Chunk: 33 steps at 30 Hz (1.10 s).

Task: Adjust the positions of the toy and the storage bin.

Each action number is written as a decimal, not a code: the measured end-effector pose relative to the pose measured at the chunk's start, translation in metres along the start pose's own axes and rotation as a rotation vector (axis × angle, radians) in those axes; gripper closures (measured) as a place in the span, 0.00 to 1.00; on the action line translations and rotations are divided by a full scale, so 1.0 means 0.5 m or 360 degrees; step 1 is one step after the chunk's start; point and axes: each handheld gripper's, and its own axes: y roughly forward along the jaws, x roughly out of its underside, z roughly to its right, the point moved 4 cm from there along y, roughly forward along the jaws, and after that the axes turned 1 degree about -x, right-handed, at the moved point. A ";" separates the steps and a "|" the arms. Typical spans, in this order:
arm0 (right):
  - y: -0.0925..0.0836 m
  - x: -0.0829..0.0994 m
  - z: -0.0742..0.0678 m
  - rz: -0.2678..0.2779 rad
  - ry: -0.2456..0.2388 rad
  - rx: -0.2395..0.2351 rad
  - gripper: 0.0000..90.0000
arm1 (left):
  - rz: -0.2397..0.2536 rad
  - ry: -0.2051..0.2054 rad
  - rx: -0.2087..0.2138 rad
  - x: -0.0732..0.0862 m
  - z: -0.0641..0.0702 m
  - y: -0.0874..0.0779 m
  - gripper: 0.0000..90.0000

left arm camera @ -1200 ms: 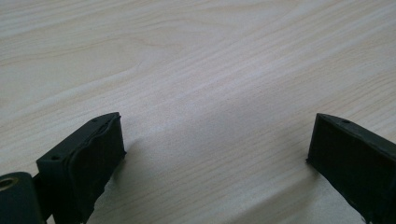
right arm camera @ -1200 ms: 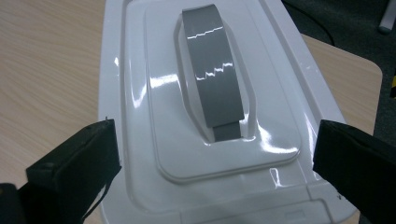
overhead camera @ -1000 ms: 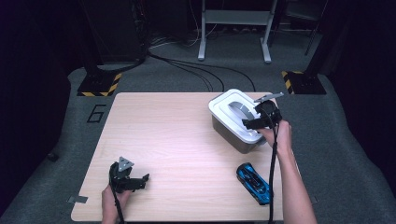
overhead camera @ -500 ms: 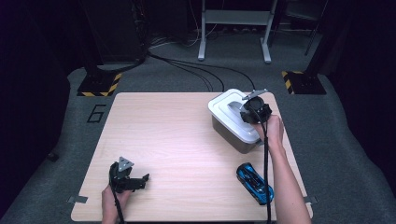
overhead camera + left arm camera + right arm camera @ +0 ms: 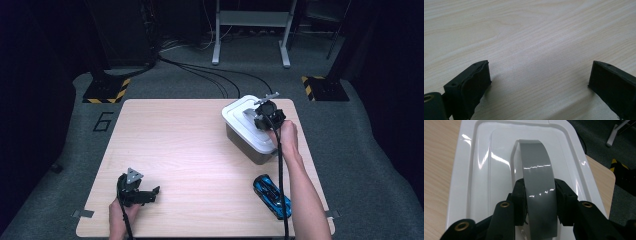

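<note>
Left gripper [image 5: 539, 82] fingers [image 5: 471, 85] wide apart, over bare wooden table [image 5: 536, 37]

We find the lidded box [image 5: 250, 131] at the counter's [image 5: 190, 150] far right, the right gripper [image 5: 267, 116] on its lid handle [image 5: 539, 185] (jaws on either side of it); the toy car [image 5: 271, 196] lies nearer us, and the left gripper [image 5: 136, 189] sits near-left.
</note>
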 end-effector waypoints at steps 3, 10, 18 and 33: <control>-0.001 -0.002 -0.005 -0.0004 -0.0010 -0.0020 0.73 | -0.0001 0.0002 0.0000 0.000 0.000 0.000 0.04; -0.005 -0.008 -0.018 0.0005 -0.0027 -0.0052 0.74 | -0.0001 0.0002 0.0000 0.000 0.000 0.000 0.04; -0.009 -0.014 -0.039 0.0020 -0.0089 -0.0066 0.74 | -0.0001 0.0002 -0.0001 0.000 0.000 0.000 0.04; -0.009 -0.023 -0.079 -0.0034 -0.0121 -0.0118 0.74 | 0.0000 0.0001 0.0000 0.000 0.000 0.000 0.04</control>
